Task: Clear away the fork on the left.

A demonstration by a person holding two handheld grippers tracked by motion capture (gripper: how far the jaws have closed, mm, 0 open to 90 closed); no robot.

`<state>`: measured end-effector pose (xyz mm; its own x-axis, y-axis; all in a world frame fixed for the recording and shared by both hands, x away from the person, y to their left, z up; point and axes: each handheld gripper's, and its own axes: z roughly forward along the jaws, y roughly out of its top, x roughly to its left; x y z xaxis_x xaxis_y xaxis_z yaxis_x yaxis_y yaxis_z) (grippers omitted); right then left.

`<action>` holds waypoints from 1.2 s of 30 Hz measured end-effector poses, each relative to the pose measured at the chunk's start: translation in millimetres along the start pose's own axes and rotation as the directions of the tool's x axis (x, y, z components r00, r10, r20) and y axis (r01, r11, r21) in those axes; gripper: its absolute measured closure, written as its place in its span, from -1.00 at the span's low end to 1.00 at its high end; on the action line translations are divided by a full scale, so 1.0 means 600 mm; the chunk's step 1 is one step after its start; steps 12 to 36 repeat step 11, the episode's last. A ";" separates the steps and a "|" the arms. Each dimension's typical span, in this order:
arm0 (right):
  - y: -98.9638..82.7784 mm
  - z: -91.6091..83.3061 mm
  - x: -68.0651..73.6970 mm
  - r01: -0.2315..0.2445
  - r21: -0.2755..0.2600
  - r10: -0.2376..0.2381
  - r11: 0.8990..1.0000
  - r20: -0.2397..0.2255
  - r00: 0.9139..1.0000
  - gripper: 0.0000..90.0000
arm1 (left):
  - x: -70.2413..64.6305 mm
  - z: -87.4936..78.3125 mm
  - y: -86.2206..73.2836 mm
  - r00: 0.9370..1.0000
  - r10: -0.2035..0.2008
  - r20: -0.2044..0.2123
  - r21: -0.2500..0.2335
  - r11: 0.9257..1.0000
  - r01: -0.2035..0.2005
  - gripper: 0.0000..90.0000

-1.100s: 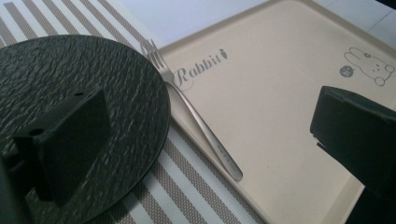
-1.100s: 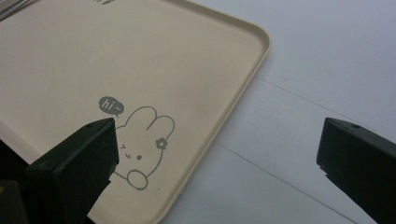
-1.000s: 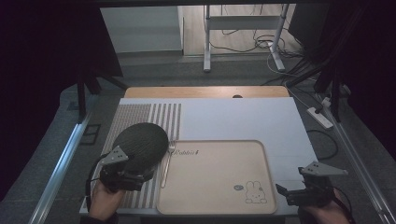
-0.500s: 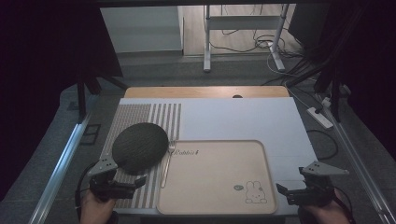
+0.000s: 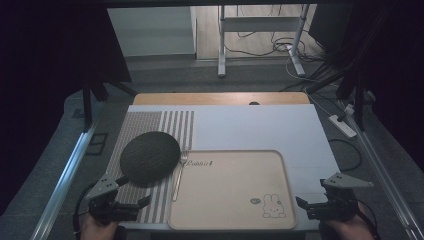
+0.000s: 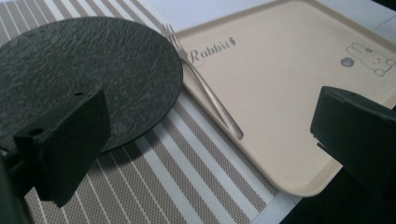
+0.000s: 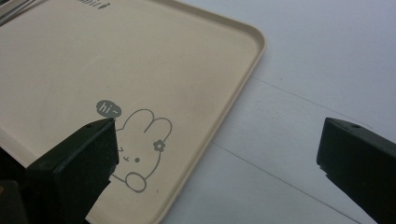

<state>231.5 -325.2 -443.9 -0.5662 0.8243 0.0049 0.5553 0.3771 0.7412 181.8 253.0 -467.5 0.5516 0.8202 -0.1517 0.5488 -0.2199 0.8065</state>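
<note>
Left gripper (image 5: pixel 131 199), jaws apart and empty, is hovering just beside the dark round plate (image 5: pixel 150 157) lying on the striped placemat (image 5: pixel 165 125); should be approaching low at its rim.

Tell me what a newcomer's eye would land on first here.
Most likely the dark round slate plate on the striped placemat at the table's left, with a fork lying along the left rim of the beige rabbit tray beside it. The left hand-held gripper and right hand-held gripper wait open at the near edge.
</note>
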 end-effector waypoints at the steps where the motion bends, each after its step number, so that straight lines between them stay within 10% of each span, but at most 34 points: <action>1: 0.000 0.000 0.000 -0.001 -0.001 0.001 1.000 0.001 1.000 -1.00 | 0.000 -0.001 -0.002 1.000 0.000 -0.007 0.001 1.000 0.000 -1.00; 36: 0.000 0.000 0.001 0.005 0.002 -0.005 1.000 0.002 1.000 -1.00 | -0.001 -0.008 -0.006 0.998 -0.016 -0.053 0.001 1.000 0.016 -1.00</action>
